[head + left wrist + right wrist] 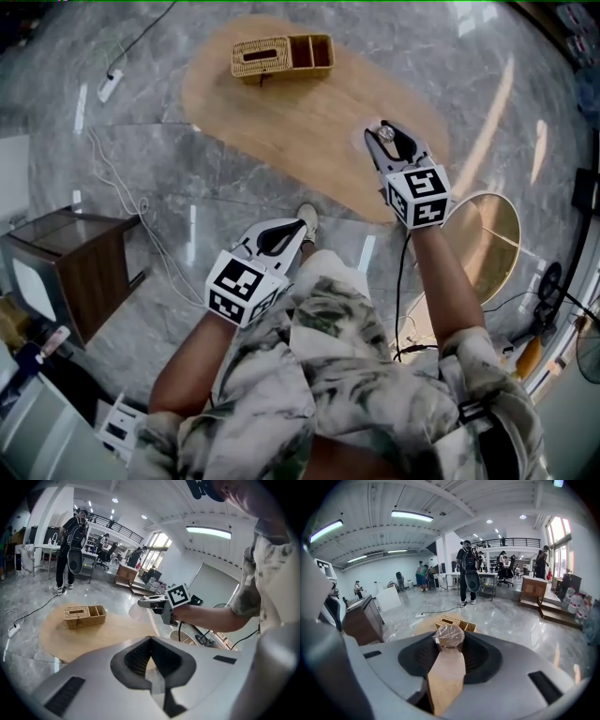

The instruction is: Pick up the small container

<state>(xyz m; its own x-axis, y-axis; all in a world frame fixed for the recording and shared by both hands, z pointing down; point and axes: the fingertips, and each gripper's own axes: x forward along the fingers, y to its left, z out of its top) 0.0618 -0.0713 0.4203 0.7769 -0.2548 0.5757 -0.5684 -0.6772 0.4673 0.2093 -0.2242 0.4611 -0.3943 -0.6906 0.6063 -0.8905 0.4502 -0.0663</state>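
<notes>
While we held the small container (449, 637) clamped between the jaws of the right hand-held gripper (385, 139), it hung clear above the counter (309, 131), well apart from the wicker basket (281, 56) and on the near right side of it. The container looked round, brown and wrapped in clear film. The left hand-held gripper (150, 639) had its jaws together at the tips with nothing between them, and it sat lower and nearer to us than the basket, off the counter's near edge and over our patterned trousers (328, 309).

The counter was a low oval of pale wood, bare except for the basket, which stood at its far end. The basket had a lidded part with a slot and two open compartments beside it. Around it lay a glossy grey marble floor (187, 169) that mirrored the ceiling lights. A white power strip (110, 86) lay on the floor to the left of the basket, its cable trailing toward us. A dark wooden cabinet (80, 267) stood well apart from the basket on the near left, and a round golden table top (492, 234) lay on the near right.

Beyond the basket the room opened into a large hall with white ceiling beams, strip lights (411, 515), a railed upper gallery (511, 541) and tall windows. A person with a backpack (467, 571) stood past the basket, with others at desks behind.
</notes>
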